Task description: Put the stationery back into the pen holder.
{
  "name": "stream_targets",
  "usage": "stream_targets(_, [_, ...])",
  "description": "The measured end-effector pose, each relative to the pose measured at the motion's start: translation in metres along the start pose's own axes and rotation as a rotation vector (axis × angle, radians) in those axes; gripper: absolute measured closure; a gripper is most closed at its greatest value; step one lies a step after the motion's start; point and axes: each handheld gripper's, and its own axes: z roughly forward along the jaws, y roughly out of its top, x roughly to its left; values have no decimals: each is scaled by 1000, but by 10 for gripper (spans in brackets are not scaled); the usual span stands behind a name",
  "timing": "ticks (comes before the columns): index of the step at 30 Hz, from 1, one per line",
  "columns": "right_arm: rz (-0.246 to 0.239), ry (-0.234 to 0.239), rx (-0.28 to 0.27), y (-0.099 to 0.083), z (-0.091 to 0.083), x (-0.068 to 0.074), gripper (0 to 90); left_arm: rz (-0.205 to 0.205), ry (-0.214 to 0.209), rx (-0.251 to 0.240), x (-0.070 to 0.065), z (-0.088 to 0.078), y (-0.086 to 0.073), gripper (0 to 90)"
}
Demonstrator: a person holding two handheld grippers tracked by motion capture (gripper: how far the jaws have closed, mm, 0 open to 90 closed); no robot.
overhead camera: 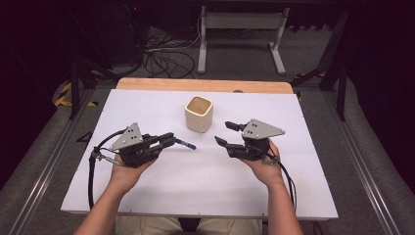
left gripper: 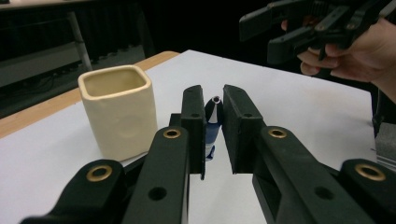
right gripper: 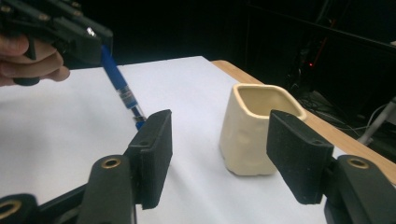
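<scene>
The left gripper (overhead camera: 169, 140) is squeezed tight on a blue pen (overhead camera: 185, 144), holding it up off the white bench (overhead camera: 161, 196) near the cream cup (overhead camera: 198, 114), maybe to drop it in, while the right gripper (overhead camera: 226, 133) waits wide open nearby.

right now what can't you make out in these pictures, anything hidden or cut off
- Pen: in the left gripper view its barrel sits between the jaws of the left hand-held gripper, which hide most of it; in the right gripper view a jaw covers its tip.
- Cup: its bottom inside is hidden by its own walls in the high view.
- Right hand-held gripper: cut off by the top edge in the left gripper view.
</scene>
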Motion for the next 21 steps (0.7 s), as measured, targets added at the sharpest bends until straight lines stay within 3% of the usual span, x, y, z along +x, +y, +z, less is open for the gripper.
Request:
stream_targets(11, [-63,38,1,-3,18,18,488,-13,2,-40,-4,1,2,798])
stream_targets(21, [-83,64,-4,-5,33,34,530,-24,-9,-59,-8,5,3,798])
